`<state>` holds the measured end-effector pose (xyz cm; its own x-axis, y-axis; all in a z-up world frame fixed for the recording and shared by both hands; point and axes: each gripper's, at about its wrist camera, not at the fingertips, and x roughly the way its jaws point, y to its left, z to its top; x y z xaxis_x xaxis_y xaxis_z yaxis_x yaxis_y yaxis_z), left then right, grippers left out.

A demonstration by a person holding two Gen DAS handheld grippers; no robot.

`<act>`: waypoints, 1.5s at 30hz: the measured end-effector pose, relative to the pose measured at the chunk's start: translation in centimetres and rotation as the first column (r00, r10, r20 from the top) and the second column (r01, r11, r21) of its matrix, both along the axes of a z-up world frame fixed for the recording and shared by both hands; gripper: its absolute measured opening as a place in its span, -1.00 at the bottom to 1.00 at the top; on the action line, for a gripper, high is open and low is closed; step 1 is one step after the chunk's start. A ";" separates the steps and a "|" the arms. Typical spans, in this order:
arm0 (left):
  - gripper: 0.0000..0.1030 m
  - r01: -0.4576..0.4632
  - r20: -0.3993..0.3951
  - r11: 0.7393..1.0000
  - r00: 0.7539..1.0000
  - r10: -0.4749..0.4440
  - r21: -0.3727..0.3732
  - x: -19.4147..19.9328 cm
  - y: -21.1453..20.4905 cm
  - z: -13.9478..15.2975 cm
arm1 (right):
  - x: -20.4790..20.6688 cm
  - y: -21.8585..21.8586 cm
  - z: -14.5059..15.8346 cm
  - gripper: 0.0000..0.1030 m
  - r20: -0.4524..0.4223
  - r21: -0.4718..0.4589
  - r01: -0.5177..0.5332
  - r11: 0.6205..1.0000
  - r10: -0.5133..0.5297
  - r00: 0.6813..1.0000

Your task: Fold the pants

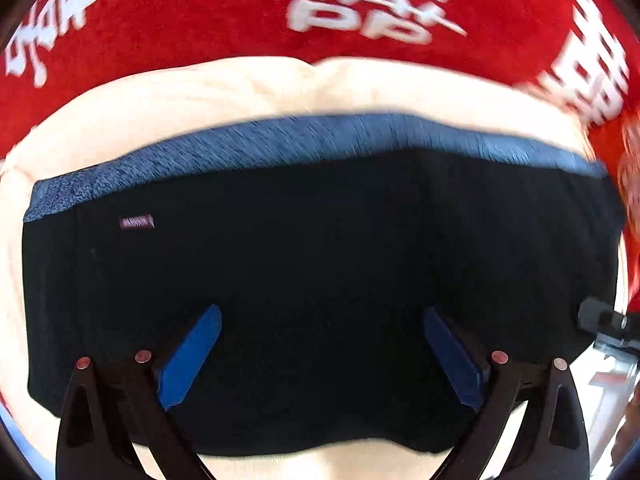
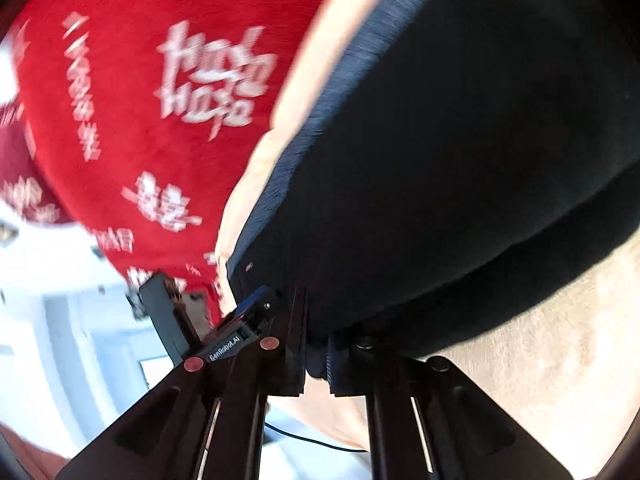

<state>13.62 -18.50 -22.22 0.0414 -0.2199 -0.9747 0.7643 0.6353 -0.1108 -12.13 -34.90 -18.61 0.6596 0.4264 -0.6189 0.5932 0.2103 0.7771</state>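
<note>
- A red blanket (image 1: 180, 20) with white lettering lies at the far side.
- A cream cushion (image 1: 240, 84) sits nearer, under the rest.
- Black pants (image 1: 320, 248), folded, blue waistband far, cover the cushion.
- The left gripper (image 1: 320, 356) hovers above them, fingers spread wide, holding nothing.
- The right gripper (image 2: 316, 344) is closed, pinching the pants' near edge.

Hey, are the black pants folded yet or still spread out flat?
Folded. The black pants lie as a compact block on the cream cushion, blue waistband along one edge, no legs trailing out.
</note>
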 end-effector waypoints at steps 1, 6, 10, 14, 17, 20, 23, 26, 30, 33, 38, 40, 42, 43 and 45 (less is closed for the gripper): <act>0.96 0.041 0.019 0.999 0.999 -0.041 0.019 -1.1 0.0 -0.3 | -0.5 0.6 0.0 -0.85 -0.031 -0.028 -0.017 0.999 0.016 0.999; 0.97 0.120 0.128 0.991 0.983 -0.128 0.063 -4.1 0.5 -2.0 | -1.0 1.5 -3.2 -0.89 -0.145 -0.087 -0.054 0.995 0.041 0.989; 0.97 0.094 0.092 0.991 0.990 -0.103 0.093 -3.6 0.2 -1.8 | -1.3 1.1 -2.2 -0.74 -0.154 -0.073 -0.069 0.995 0.057 0.986; 0.97 0.044 0.091 0.997 0.995 -0.050 0.068 -2.8 -1.2 0.0 | -3.4 -1.2 0.5 -0.46 -0.179 -0.118 -0.033 0.992 0.011 0.984; 0.97 0.052 0.120 0.999 0.991 -0.053 0.014 -3.4 -3.8 1.5 | -6.1 -4.3 1.7 -0.31 -0.187 -0.170 0.051 0.984 -0.083 0.979; 0.97 0.065 0.131 0.998 0.989 -0.068 0.025 -4.0 -6.5 0.7 | -9.1 -7.7 2.1 -0.31 -0.229 -0.221 0.163 0.962 -0.214 0.950; 0.97 0.050 0.124 0.997 0.991 -0.058 0.066 -3.8 -8.2 -1.2 | -12.2 -10.2 1.0 -0.31 -0.252 -0.187 0.315 0.930 -0.356 0.900; 0.98 -0.004 0.099 0.999 0.995 0.001 0.036 -3.3 -7.9 -1.6 | -13.7 -11.4 -0.3 -0.82 -0.244 -0.118 0.407 0.906 -0.423 0.873; 1.00 0.002 0.108 0.999 0.994 -0.007 0.044 -3.2 -7.5 -1.5 | -13.1 -12.0 0.7 -0.87 -0.244 -0.219 0.320 0.922 -0.369 0.897; 1.00 0.021 0.137 0.998 0.990 -0.029 0.059 -3.5 -8.0 -1.6 | -14.2 -13.1 0.1 -0.87 -0.272 -0.236 0.319 0.918 -0.378 0.885; 1.00 0.007 0.144 0.994 0.989 -0.023 0.108 -3.3 -10.0 -1.3 | -12.9 -13.6 1.8 -0.84 -0.335 -0.332 0.191 0.924 -0.305 0.891; 1.00 0.008 0.161 0.991 0.987 -0.029 0.130 -3.3 -11.0 -0.7 | -13.2 -13.5 3.1 -0.69 -0.367 -0.382 0.196 0.903 -0.343 0.865; 1.00 0.007 0.160 0.993 0.987 -0.026 0.115 -3.5 -11.7 0.2 | -13.7 -13.8 4.3 -0.69 -0.373 -0.433 0.206 0.878 -0.382 0.846; 1.00 0.005 0.158 0.995 0.987 -0.021 0.101 -3.5 -12.0 0.7 | -13.7 -13.9 4.8 -0.69 -0.361 -0.448 0.207 0.870 -0.387 0.848; 1.00 0.005 0.153 0.996 0.988 -0.018 0.084 -3.7 -13.1 1.4 | -13.0 -14.2 5.3 -0.69 -0.349 -0.456 0.179 0.872 -0.360 0.865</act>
<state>9.95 -31.64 -20.80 0.1900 -0.1395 -0.9718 0.7755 0.6284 0.0615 -25.15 -49.05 -13.34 0.3569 -0.0718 -0.9314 0.9149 0.2280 0.3330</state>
